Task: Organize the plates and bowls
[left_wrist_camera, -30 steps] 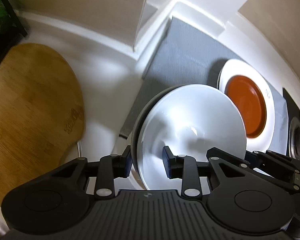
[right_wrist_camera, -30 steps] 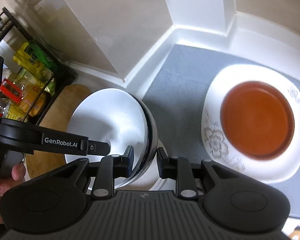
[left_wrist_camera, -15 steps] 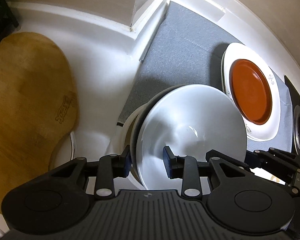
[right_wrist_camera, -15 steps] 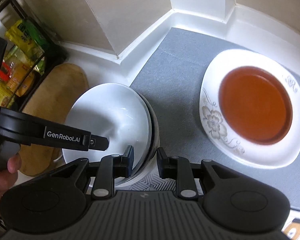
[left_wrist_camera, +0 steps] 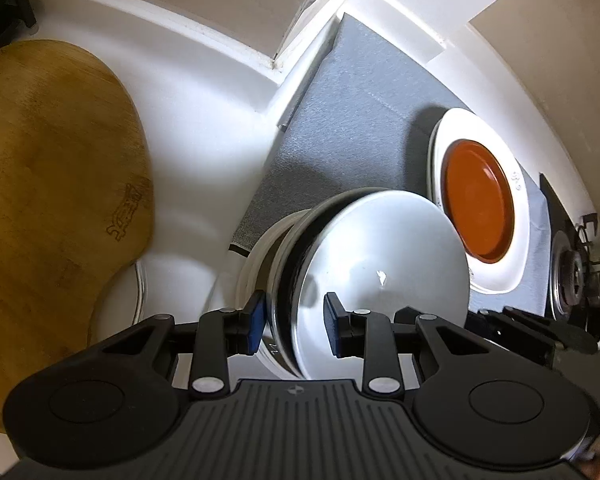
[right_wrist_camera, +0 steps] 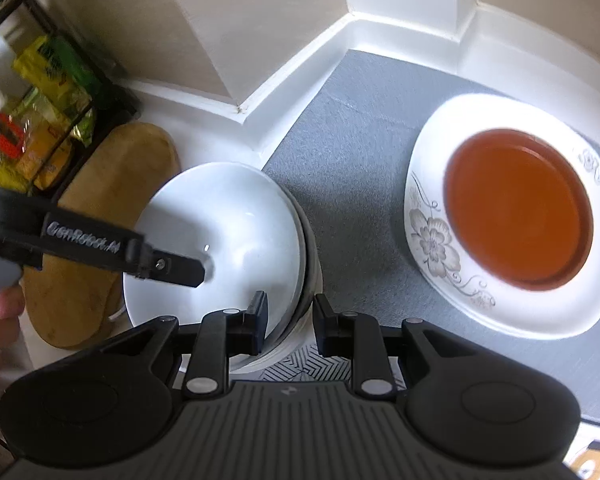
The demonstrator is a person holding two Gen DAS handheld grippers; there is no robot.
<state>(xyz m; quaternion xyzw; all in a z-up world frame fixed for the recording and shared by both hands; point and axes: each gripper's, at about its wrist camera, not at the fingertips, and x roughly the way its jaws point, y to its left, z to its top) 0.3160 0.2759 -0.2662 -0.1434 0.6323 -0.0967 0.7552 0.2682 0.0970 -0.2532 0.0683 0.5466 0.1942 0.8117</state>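
A stack of nested bowls, white inside with a dark shiny outer bowl, sits between both grippers. My left gripper is shut on the near rim of the stack. My right gripper is shut on the opposite rim of the same stack. The stack rests in a white bowl below it. An orange plate lies on a white flowered plate on the grey mat to the right.
A wooden cutting board lies on the white counter at the left. A black rack with snack packets stands at the far left. A stove burner is at the right edge. Walls close the back.
The bowl stack has come down toward the counter and onto the white bowl beneath. Both grippers moved with it and stay closed on its rim.
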